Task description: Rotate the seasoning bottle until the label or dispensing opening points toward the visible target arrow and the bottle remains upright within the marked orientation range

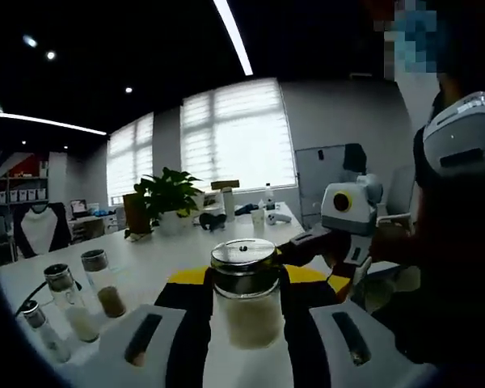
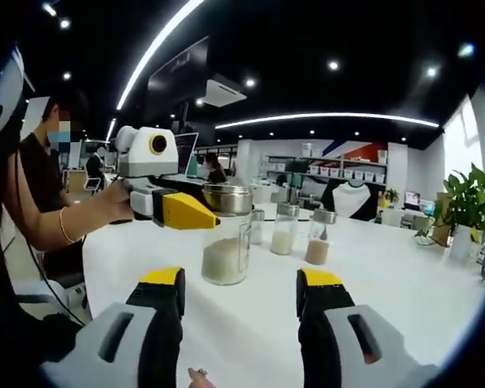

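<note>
gripping now: the left claw (image 1: 244, 311) is closed on the seasoning bottle (image 1: 246, 295), its yellow-tipped jaws pressing the glass from both sides just under the metal lid (image 1: 243, 254)
bottle position: upright on the white bench (image 2: 404, 275), pale granules filling its lower part; in the right gripper view the seasoning bottle (image 2: 225, 234) stands ahead of the right claw (image 2: 241, 293) with the left claw (image 2: 196, 212) reaching in from the left and touching its side
right claw: jaws spread wide, holding nothing, short of the bottle with bare bench between
risk, tipping: a twist that leans instead of turning about the vertical would probably rock the bottle off its base; the grip sits high, near the lid, so any sideways push has leverage
risk, slipping: smooth glass may spin inside the jaws, so the claw turns and the label does not
risk, aim: no target arrow or marked range can be made out on the bench, and the label or opening cannot be told from either view, so over- or under-rotation is likely if judged by eye
risk, neighbours: three small jars (image 1: 73, 301) stand near on the bench; a wide swing of the wrist could knock them
background: potted plant (image 1: 166, 196) farther back, well clear
</note>
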### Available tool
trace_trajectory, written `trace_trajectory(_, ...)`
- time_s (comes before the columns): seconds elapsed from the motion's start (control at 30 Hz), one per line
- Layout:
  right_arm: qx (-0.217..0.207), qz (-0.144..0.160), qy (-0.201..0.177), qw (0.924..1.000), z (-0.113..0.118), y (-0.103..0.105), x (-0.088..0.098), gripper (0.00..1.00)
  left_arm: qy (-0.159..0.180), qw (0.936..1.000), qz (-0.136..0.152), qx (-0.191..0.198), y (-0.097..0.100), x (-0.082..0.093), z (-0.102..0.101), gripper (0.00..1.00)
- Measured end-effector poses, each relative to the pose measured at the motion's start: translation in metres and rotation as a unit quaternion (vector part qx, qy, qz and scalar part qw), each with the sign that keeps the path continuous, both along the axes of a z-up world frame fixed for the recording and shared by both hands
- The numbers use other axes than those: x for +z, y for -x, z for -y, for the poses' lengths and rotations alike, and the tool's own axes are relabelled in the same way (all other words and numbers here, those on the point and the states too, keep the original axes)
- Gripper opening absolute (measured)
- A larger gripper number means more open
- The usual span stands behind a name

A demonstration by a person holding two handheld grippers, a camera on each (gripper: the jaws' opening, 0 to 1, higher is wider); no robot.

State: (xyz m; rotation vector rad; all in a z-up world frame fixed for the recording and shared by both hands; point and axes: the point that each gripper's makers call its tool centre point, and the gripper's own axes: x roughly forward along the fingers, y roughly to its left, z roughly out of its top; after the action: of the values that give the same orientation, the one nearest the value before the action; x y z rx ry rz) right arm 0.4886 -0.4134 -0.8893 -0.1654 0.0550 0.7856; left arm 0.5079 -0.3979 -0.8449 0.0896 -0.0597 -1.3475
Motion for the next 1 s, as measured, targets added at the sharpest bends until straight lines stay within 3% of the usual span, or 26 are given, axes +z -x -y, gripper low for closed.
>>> trace_trajectory(0.33,0.034,-0.011,-0.041,0.9985,-0.009,-0.005,-0.001,0.52,0.001,1.0000,-0.008,0.001,0.001,-0.002,0.000,0.34)
trace_trajectory(0.5,0.059,0.006,-0.049,0.9970,-0.012,-0.011,0.002,0.46,0.000,0.9999,-0.010,-0.005,0.004,-0.001,0.000,0.34)
trace_trajectory(0.63,0.089,-0.001,-0.060,0.9943,-0.019,-0.011,0.003,0.43,0.005,0.9996,-0.024,-0.015,0.006,-0.002,0.002,0.34)
trace_trajectory(0.8,0.132,0.004,-0.055,0.9897,-0.029,-0.004,0.004,0.43,-0.010,0.9996,-0.020,-0.020,0.012,-0.006,0.005,0.34)
trace_trajectory(1.0,0.162,0.003,-0.065,0.9847,-0.038,-0.006,0.004,0.41,0.003,0.9991,-0.022,-0.037,0.018,-0.001,0.005,0.34)
